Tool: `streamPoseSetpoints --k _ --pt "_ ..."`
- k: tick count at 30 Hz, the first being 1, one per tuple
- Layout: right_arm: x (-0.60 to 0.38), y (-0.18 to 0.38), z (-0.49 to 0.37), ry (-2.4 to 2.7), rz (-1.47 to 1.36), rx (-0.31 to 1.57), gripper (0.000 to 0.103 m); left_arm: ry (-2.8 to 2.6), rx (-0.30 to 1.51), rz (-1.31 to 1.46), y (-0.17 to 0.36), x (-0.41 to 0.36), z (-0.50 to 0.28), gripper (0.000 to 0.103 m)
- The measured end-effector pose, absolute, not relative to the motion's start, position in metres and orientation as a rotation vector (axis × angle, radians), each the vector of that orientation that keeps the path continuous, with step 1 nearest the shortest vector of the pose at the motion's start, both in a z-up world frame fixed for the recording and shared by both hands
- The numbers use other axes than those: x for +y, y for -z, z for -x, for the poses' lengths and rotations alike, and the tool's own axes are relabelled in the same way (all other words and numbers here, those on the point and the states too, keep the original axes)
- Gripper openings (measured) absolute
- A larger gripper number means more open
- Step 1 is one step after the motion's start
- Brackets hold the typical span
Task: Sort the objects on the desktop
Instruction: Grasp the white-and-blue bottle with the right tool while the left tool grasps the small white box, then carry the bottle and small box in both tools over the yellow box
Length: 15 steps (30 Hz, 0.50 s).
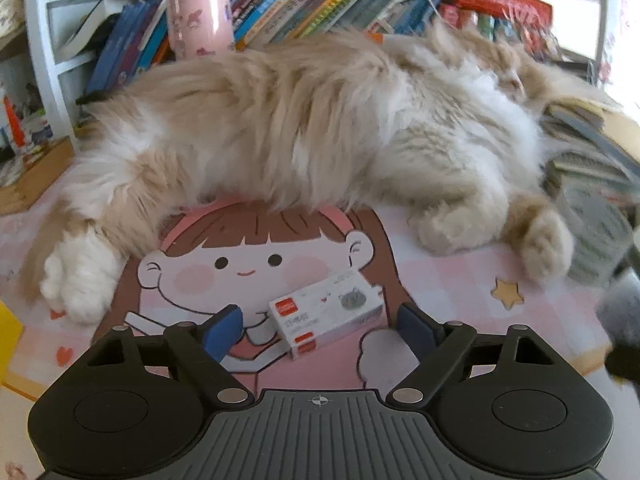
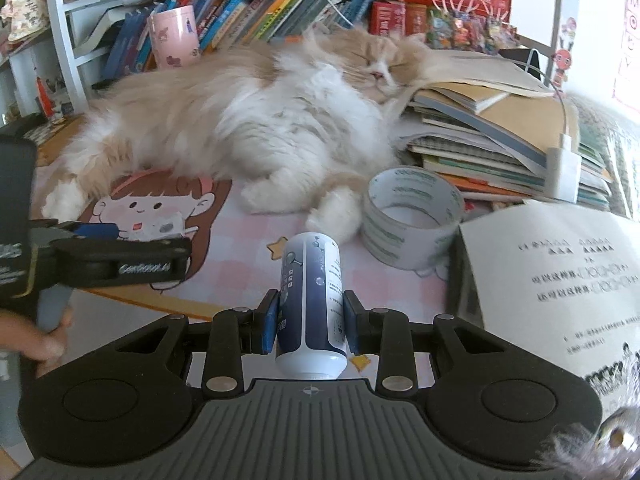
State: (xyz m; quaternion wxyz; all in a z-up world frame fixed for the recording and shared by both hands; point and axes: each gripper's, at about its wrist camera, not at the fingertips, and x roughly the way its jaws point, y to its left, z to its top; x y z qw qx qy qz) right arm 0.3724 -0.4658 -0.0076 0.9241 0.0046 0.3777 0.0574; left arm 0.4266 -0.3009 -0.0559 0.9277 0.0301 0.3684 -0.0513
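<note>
A small white box (image 1: pixel 326 320) with red labels and a grey cat face lies on the pink cartoon desk mat (image 1: pixel 440 280). My left gripper (image 1: pixel 320 322) is open and straddles the box, with neither blue pad touching it. In the right wrist view the same box (image 2: pixel 160 230) shows beside the left gripper's blue fingertip (image 2: pixel 96 230). My right gripper (image 2: pixel 310 322) is shut on a blue-and-white cylindrical bottle (image 2: pixel 310 292), whose white base points toward the camera. A roll of tape (image 2: pixel 412 220) stands on the mat just beyond the bottle.
A fluffy cream-and-white cat (image 1: pixel 300 120) sleeps stretched across the desk behind the box, paws (image 1: pixel 76 280) on the mat. A pink cup (image 2: pixel 174 36) and shelved books stand behind it. Stacked books (image 2: pixel 480 132) and a printed white sheet (image 2: pixel 560 280) fill the right. A hand (image 2: pixel 44 340) holds the left gripper.
</note>
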Motion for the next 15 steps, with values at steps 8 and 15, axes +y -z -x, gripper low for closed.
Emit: streamPoseSetpoints --k 8,15 --pt "-0.465 0.007 -0.367 -0.119 -0.014 0.784 0.03 0.07 0.756 -0.058 0.051 -0.302 -0.43 0.06" --pt "-0.453 0.004 -0.369 -0.172 -0.003 0.77 0.03 0.043 0.711 0.017 0.027 -0.27 -0.409 0.059"
